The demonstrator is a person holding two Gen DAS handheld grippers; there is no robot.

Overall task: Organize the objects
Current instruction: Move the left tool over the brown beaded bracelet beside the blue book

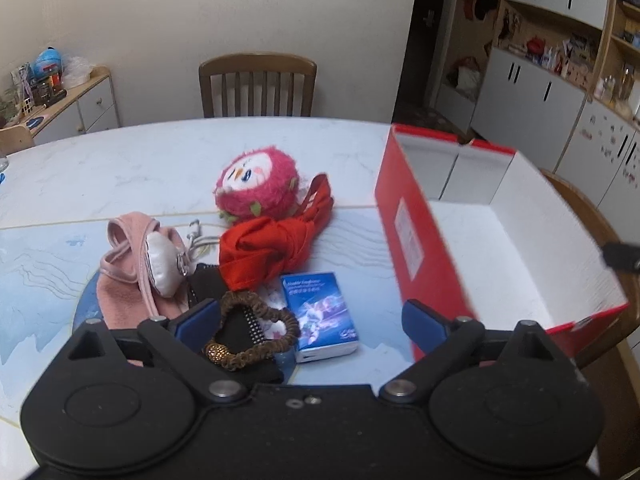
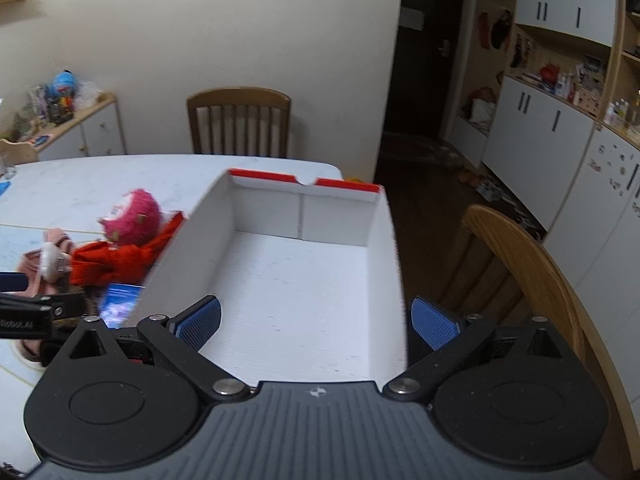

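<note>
Below, left gripper (image 1: 312, 316) gapes over blue pack (image 1: 320, 316) — untouched.

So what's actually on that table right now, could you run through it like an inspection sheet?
Surface: pale marbled table with a blue printed mat.
Job's things: red box, white inside, nothing in it yet; pink plush toy; red cloth; blue packet; brown hair tie; pink fabric piece.
Clutter: the loose items lie heaped left of the box.
Tongs: left tongs open above the heap; right tongs open over the box.
Cables: pale cord beside the pile.
Surroundings: wooden chairs, cupboards.
</note>
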